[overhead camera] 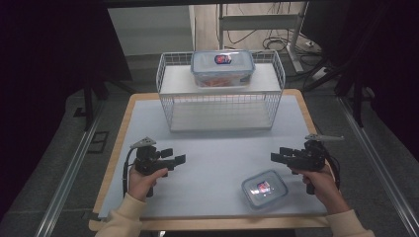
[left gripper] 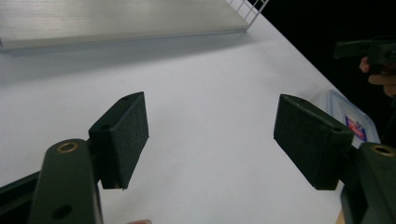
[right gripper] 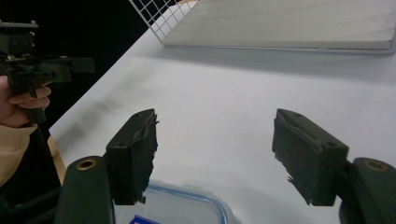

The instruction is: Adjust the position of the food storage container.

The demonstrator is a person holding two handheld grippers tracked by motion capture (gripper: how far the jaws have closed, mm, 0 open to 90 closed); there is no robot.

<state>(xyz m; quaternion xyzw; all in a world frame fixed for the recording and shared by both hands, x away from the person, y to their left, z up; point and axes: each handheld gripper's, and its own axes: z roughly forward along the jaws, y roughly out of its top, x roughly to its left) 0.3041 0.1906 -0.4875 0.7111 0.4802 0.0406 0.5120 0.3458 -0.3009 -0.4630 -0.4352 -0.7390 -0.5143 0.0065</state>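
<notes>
- The left hand-held gripper (overhead camera: 179, 159) is held low over the table (overhead camera: 212, 148) at its left side, its jaws spread apart with nothing between them; in the left gripper view (left gripper: 210, 137) bare white tabletop is seen between the two black pads.
- The right hand-held gripper (overhead camera: 274, 157) is held at the table's right side, pointed inward toward the left one; its jaws are likewise released and nothing is gripped (in the right gripper view (right gripper: 215, 154) the pads stand wide apart over the table).
- The small lidded container (overhead camera: 265, 188), clear with a blue rim and a red-and-blue label, is seen lying flat on the table near its front edge, just below and to the left of the right hand-held gripper, untouched by either. Its rim is seen at the bottom of the right gripper view (right gripper: 187, 205) beneath the jaws, and at the right edge of the left gripper view (left gripper: 352, 119).
- A white wire basket (overhead camera: 221, 94) is set at the table's far side, well apart from both hands.
- A larger lidded container (overhead camera: 223, 66) of the same kind is rested on the basket's upper shelf.
</notes>
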